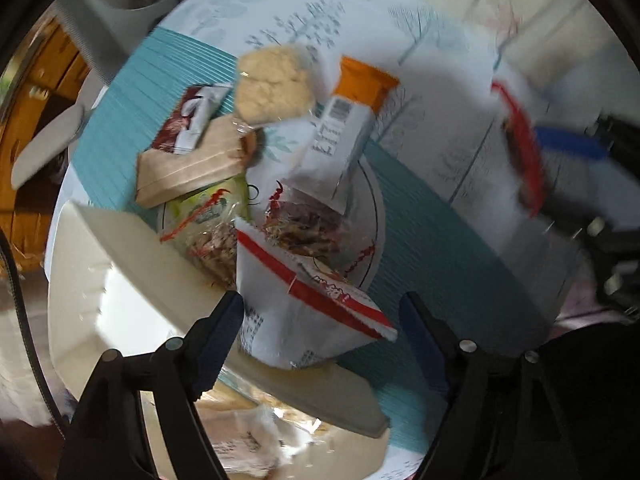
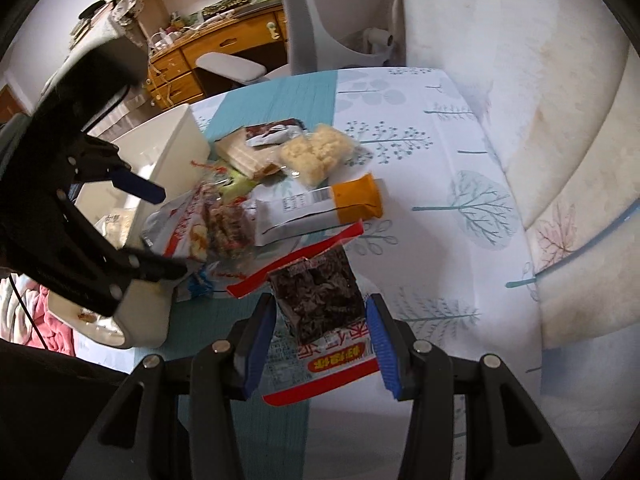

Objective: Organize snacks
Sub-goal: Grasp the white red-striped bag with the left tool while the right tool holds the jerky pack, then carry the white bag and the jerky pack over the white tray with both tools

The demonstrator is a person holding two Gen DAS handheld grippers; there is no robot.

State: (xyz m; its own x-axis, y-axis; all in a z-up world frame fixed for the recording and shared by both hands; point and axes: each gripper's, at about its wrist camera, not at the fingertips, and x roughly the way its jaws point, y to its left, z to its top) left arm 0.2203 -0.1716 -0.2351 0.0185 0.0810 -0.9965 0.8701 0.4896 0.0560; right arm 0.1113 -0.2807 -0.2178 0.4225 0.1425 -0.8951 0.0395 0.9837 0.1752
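Nearest me, the right claw (image 2: 322,336) is closed on a dark snack packet with red ends (image 2: 320,312), pads pressing both its sides, the packet held over the teal runner (image 2: 280,420) near the front edge of the worktop (image 2: 440,200). That one is picked but not yet stowed.

The left claw (image 1: 322,332) points straight down with its jaws wide apart. A white packet with a red stripe (image 1: 304,300) lies between them, pads not touching it. Can't tell whether it's being let go or lined up for a grab. It rests partly on the rim of the white bin (image 1: 132,248), which sits at the worktop's left edge.

Inside the bin I can make out at least one pale wrapped snack (image 1: 244,436), so some sorting is done. The rest of the bin is hidden or blurred.

Further back, the pile on the plate (image 1: 374,200) is still big:
- two clear bags of brown mix (image 1: 304,228)
- a green-labelled bag (image 1: 208,200)
- a long white bar with an orange end (image 2: 320,208)
- a tan flat packet (image 1: 188,168)
- a maroon wrapper (image 2: 274,132)
- a pale rice cracker pack (image 2: 316,156)

All are loose, overlapping, towards the worktop's middle.

Judgement: early to midway. Most snacks are left to move, one is in hand, one at the bin's edge.
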